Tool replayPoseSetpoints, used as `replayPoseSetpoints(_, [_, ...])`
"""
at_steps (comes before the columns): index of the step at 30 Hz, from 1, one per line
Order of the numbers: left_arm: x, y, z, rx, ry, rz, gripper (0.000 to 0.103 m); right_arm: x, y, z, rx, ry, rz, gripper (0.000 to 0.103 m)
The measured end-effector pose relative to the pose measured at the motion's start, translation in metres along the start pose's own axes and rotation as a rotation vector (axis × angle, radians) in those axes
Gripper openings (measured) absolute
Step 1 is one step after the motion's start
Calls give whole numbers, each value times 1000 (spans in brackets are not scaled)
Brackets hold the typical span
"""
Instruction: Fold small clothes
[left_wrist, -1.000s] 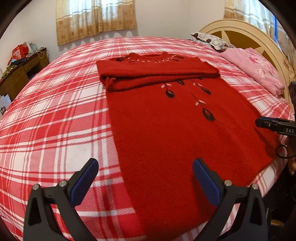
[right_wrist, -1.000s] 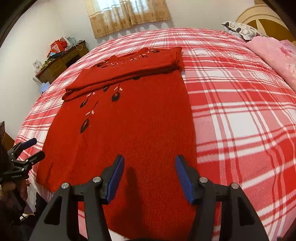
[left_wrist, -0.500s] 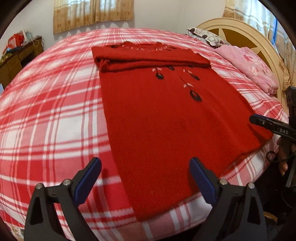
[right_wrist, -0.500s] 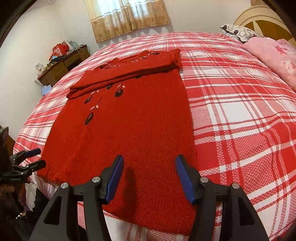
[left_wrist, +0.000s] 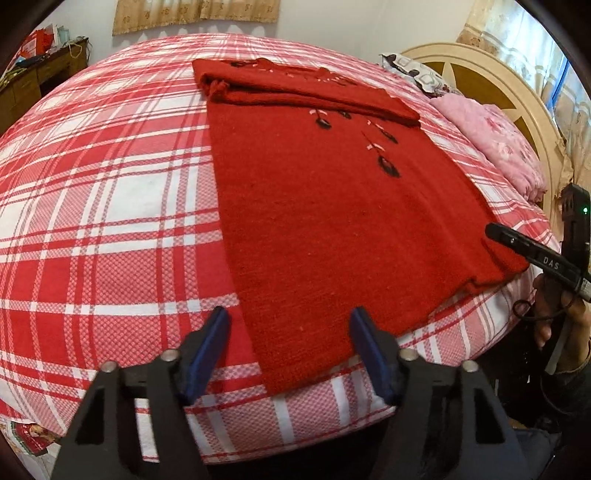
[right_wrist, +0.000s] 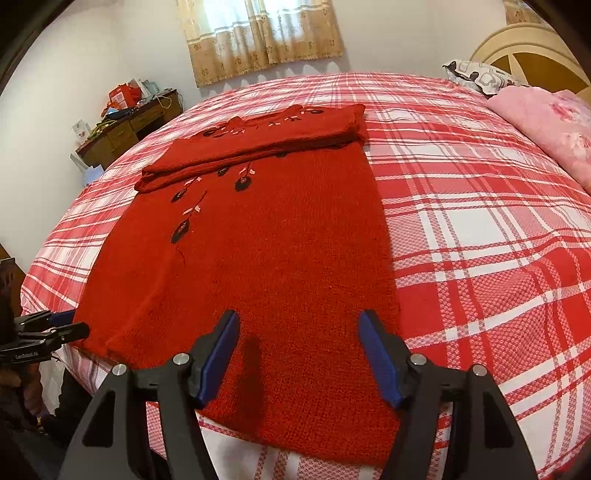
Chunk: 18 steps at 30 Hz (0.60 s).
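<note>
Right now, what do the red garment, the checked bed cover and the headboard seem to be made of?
Red garment: looks like knitted wool or acrylic, matte, stitch texture visible. Checked bed cover: woven cloth, probably cotton, fine weave pattern showing. Headboard: likely painted wood, smooth cream finish; not certain.

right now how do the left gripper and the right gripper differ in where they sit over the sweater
The left gripper straddles the sweater's side edge near a hem corner, one finger over the plaid sheet; the right gripper has both fingers over knit. The left gripper's jaws are closing, the right gripper's opening. Both sit at the hem end, pressing on nothing.
</note>
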<state>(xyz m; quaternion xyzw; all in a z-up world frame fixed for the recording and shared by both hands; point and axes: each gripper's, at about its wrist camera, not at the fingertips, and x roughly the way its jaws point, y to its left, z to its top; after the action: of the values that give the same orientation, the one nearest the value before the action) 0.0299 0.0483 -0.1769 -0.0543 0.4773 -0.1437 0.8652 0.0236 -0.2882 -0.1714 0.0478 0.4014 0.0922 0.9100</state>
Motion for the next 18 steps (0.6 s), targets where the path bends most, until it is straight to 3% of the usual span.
replayPoseSetpoints(2, [1,-2,0,12,-1,-22,39,0,1,-1,-7,-5,-2,70])
replayPoseSetpoints(3, [0,-2,-1,19,1,-25,33,0,1,-1,-11,-6,-3,70])
replayPoseSetpoints(4, [0,-3,-1,26,3,-27,15,0,2,-1,-12,-6,-2,70])
replayPoseSetpoints(5, [1,-4,-1,34,8,-41,10,-2,1,0,-8,-9,3,70])
replayPoseSetpoints(16, [-22,10,10,9,-59,-81,9,-39,-45,-6,105,-13,-14,70])
replayPoseSetpoints(18, [-23,11,12,12,-63,-88,9,-42,-48,-11,109,-1,-2,65])
